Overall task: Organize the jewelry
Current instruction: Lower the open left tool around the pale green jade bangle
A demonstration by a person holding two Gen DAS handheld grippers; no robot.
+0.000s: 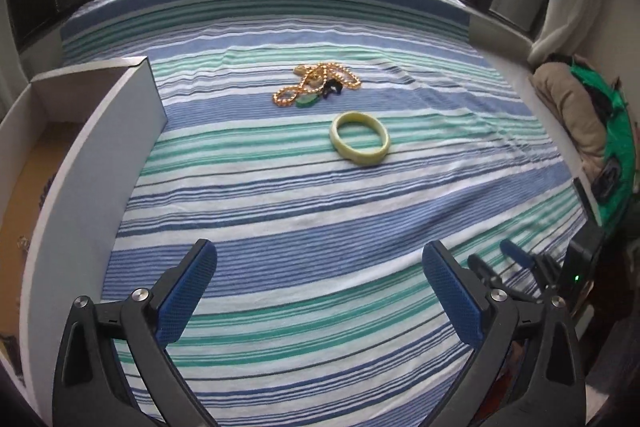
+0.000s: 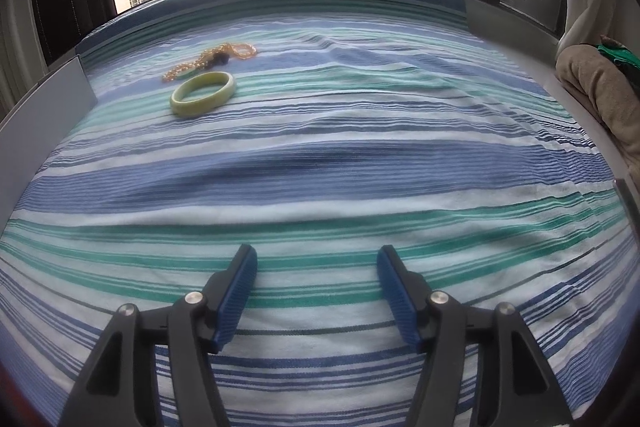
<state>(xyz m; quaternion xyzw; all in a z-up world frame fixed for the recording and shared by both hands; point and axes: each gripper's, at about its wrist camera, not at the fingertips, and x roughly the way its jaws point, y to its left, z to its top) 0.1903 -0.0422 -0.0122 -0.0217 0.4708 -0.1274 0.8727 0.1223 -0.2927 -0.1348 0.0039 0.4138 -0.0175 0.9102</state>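
A pale yellow-green bangle (image 1: 362, 159) (image 2: 200, 107) lies flat on the striped cloth (image 1: 320, 211). Just behind it sits a tangled gold bead necklace (image 1: 288, 95) (image 2: 176, 71) with a green pendant (image 1: 306, 101) and a small dark piece (image 1: 332, 87). An open white box (image 1: 100, 155) (image 2: 60, 99) with a brown floor stands at the left. My left gripper (image 1: 320, 249) hangs open above the cloth, well short of the bangle, holding nothing. My right gripper (image 2: 317, 251) (image 1: 498, 259) is open and empty too, low over the cloth to the right of the left one.
A beige folded cloth (image 1: 568, 107) (image 2: 600, 87) and a green bag (image 1: 616, 131) lie past the cloth's right edge. A window with tall buildings is behind the far edge. A small object (image 1: 24, 241) lies inside the box.
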